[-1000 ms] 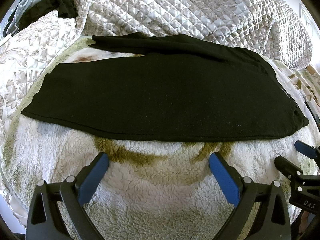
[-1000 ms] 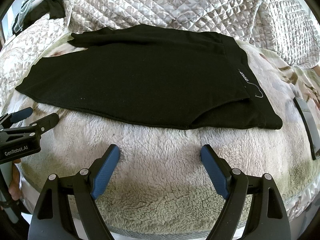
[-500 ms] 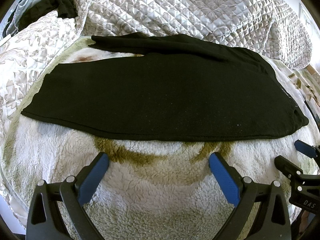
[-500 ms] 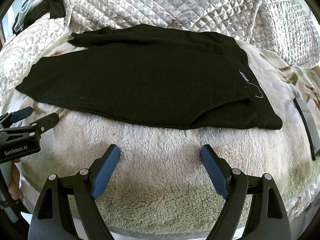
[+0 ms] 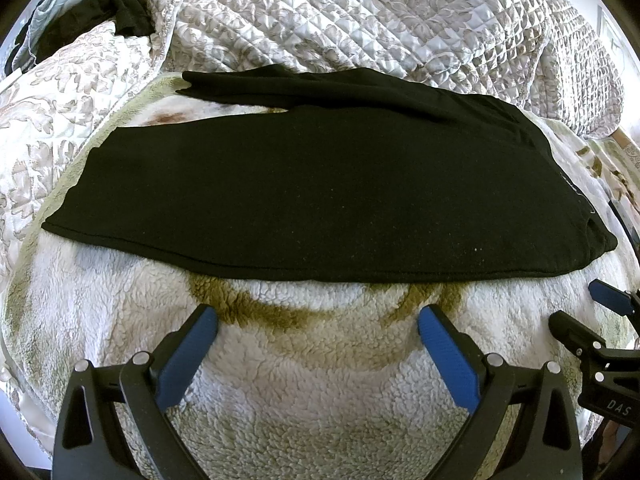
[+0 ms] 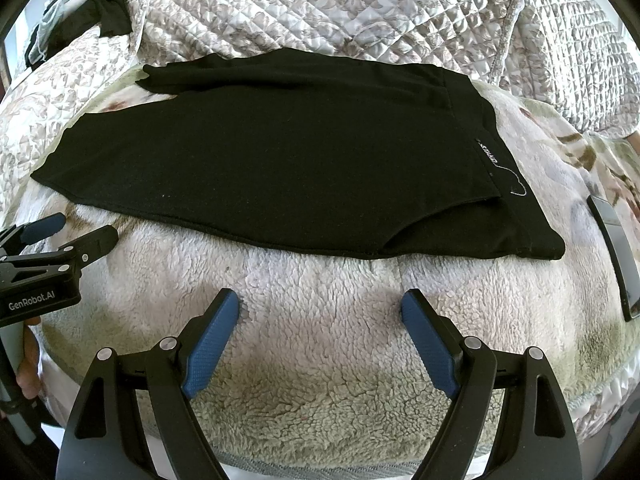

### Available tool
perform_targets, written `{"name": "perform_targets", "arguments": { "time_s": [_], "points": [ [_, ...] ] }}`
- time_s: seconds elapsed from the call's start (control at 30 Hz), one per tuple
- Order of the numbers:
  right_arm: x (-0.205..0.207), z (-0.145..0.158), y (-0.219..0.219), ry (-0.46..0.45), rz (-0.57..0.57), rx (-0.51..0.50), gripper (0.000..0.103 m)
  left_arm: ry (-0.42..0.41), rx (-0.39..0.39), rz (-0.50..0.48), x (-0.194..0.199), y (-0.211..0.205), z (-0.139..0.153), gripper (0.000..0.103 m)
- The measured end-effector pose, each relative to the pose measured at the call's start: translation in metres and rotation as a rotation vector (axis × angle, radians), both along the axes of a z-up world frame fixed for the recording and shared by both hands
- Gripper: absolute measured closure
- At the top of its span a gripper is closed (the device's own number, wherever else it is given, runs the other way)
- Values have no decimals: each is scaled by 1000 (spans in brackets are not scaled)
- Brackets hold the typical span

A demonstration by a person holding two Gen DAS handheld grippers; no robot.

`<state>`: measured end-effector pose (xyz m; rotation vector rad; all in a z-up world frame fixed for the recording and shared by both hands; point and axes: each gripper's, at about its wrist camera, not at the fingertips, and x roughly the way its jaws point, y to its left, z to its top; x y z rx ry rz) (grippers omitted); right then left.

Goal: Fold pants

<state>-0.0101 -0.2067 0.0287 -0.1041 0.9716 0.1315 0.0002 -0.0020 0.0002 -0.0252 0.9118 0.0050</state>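
Both the left gripper (image 5: 318,318) and the right gripper (image 6: 320,302) hang with jaws spread wide and empty above the fleecy blanket (image 6: 320,360), side by side and short of the black pants (image 5: 320,192), which lie flat just ahead of the fingertips, waistband off to the right and legs running left. I judge no fold has begun in this pose: the next move calls for each gripper to reach forward and pinch an edge. No containers show; a phone (image 6: 616,256) lies far right.
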Motion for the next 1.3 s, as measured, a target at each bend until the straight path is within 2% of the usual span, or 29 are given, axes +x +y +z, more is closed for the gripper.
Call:
{"name": "perform_targets", "arguments": {
  "time_s": [1.3],
  "points": [
    [0, 0, -1, 1, 8, 8, 20, -7, 1, -2, -4, -8, -3, 1]
  ]
}}
